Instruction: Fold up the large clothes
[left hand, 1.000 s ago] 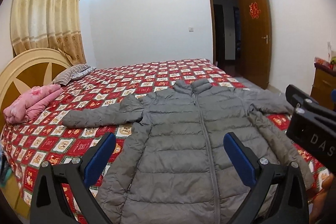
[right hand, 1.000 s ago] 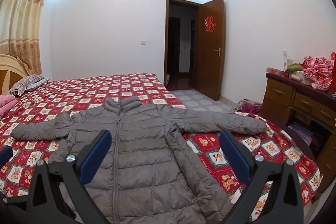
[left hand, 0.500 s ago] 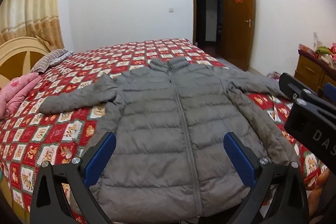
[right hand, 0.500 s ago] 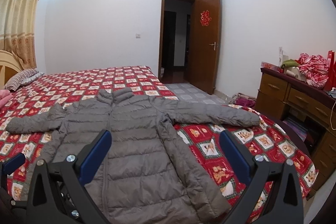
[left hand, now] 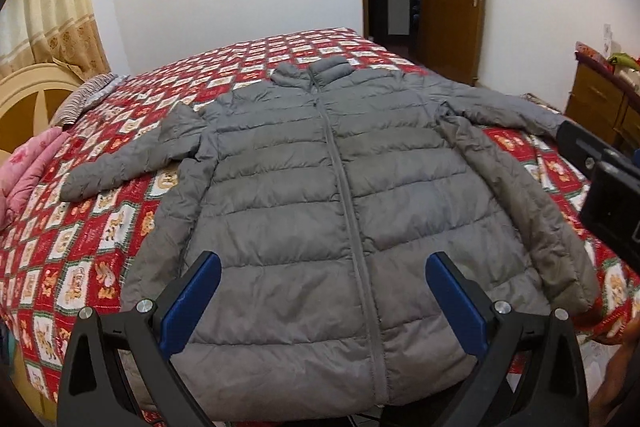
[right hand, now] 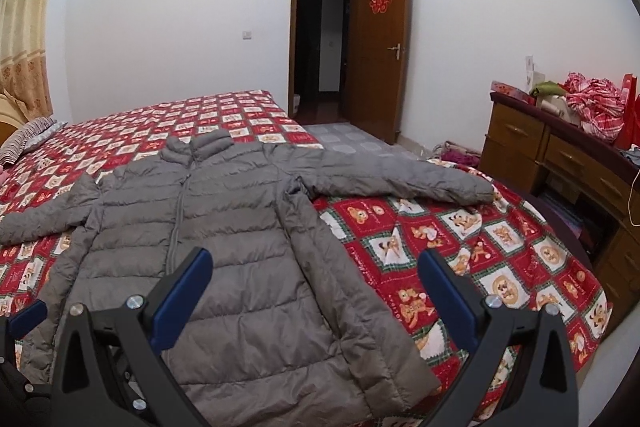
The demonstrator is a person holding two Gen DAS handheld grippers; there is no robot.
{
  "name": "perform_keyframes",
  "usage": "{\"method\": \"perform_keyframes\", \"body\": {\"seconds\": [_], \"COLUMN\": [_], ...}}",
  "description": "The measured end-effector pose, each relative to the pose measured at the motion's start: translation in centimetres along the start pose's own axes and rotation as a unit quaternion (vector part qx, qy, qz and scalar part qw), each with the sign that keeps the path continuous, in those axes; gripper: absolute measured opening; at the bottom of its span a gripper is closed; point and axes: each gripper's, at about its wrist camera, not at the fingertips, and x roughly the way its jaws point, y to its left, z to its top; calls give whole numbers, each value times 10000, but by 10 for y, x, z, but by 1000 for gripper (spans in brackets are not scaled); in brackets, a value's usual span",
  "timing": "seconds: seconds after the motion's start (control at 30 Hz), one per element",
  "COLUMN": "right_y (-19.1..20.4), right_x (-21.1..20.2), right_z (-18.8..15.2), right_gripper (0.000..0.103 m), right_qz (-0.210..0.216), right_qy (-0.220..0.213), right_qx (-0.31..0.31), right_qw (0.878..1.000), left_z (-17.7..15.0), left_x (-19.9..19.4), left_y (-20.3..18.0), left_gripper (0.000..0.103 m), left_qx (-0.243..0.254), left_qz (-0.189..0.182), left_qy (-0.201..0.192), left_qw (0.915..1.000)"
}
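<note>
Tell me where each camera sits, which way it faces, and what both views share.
Left wrist: on the left gripper, jaws open, above the grey jacket's hem, facing collar and door; the right gripper shows at the right edge.
Right wrist: on the right gripper, jaws open, facing the jacket's right side and dresser.
Shared: jacket, bed, door.

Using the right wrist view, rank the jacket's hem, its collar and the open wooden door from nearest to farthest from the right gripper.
Measured from the right gripper:
1. Jacket hem: lowest in view, at the near bed edge, under the left finger.
2. Jacket collar: up the bed, left of centre.
3. Wooden door: beyond the bed's far end, at the back wall, right of centre.
</note>
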Motion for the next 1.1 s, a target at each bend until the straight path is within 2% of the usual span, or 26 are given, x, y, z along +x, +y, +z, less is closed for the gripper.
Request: {"method": "perform_keyframes", "body": {"seconds": [0.1,0.27,0.57,0.7,0.87,1.0,1.1], "right_y": [2,6,12,11,3,-2,-10], "right_x": [7,19,24,32,55,68,81], "right_z": [1,1,1,7,11,12,17], "right_gripper": [103,103,103,103,103,103,101], "right_qz": [-4,39,132,103,54,80,315], "right_qy": [40,204,275,333,652,820,960], "right_qx": [-27,-22,-102,-87,11,56,150], "right_qw": [10000,9998,9995,9994,9979,9966,9948], "left_z": [2,3,9,18,26,27,32], "left_x": [7,22,23,22,34,41,50], "left_y": [0,3,13,29,42,51,61], "left_gripper": [102,102,102,102,102,102,102], "left_qx": [81,64,-86,-324,-422,-531,-646], "left_qz": [184,158,152,198,332,298,108], "left_qy": [42,300,228,107,203,274,330], "left_qw": [9998,9994,9996,9992,9983,9978,9973]}}
